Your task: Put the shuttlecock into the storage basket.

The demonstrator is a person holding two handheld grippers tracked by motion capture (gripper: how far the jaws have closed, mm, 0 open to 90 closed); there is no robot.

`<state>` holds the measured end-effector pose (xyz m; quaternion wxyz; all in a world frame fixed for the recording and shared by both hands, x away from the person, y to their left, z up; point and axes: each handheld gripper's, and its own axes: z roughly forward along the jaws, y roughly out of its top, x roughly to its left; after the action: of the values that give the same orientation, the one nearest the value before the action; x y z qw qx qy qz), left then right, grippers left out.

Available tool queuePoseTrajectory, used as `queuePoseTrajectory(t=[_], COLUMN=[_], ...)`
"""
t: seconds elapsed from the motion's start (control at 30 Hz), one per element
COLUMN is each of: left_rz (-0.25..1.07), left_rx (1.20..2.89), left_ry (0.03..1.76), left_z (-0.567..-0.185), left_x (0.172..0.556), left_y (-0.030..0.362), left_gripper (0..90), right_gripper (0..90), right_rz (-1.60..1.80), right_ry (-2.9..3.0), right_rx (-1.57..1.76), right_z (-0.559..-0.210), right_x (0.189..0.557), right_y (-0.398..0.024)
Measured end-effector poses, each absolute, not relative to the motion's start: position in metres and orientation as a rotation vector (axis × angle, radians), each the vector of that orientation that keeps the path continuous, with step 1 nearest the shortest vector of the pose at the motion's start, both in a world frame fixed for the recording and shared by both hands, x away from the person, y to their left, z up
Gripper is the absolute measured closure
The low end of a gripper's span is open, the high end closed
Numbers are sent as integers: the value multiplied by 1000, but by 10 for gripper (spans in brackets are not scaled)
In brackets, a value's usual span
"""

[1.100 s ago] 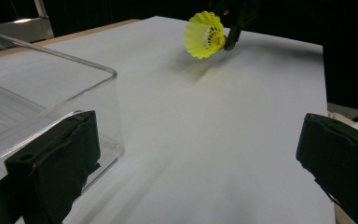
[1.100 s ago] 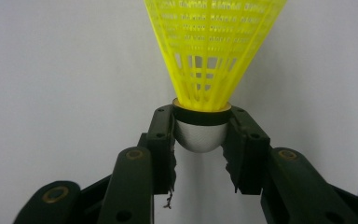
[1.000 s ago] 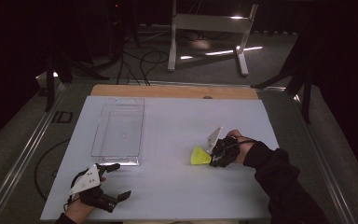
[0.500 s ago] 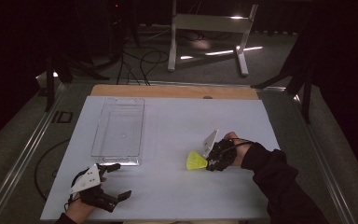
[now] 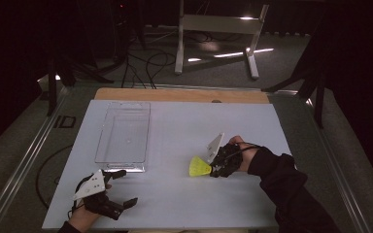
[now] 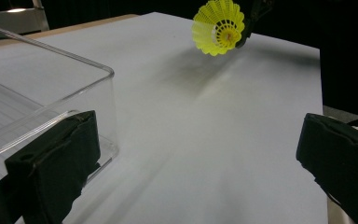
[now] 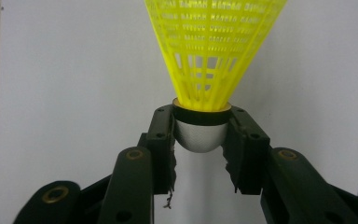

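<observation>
A yellow plastic shuttlecock hangs just above the white table sheet, held by its silver cork base between the pads of my right gripper. Its skirt points away from the jaws, leftward in the high view. In the left gripper view the shuttlecock floats at the far top, its open skirt facing the camera. My left gripper rests at the table's front left with its jaws wide open and nothing between them, right beside the near corner of a clear plastic box.
The clear box stands at the left of the sheet, its corner close to my left jaw. A wooden strip borders the far edge. A metal stand and cables lie on the dark floor beyond.
My right gripper has lifted the shuttlecock a little off the sheet and drawn it slightly toward the front. The left gripper has stayed where it was.
</observation>
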<state>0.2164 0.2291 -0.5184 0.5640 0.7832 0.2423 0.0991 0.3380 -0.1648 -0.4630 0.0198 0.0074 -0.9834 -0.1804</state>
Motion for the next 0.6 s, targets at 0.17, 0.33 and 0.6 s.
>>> queuePoseTrajectory(t=[0.17,0.33,0.6], left_rz=[213,189,212], left_rx=[1861,1819,1870], left_ry=[576,595,562], left_z=[-517,-510,-472], left_x=[219,222,230], left_y=[227,228,223], left_gripper=[4,4,4], right_gripper=[655,655,655], right_rz=[-622,-670,-692], right_ry=[-3030,-3028,-3029], right_rx=[40,48,56], right_z=[-458,-453,-447], right_x=[337,333,325], right_y=[-165,-166,-167])
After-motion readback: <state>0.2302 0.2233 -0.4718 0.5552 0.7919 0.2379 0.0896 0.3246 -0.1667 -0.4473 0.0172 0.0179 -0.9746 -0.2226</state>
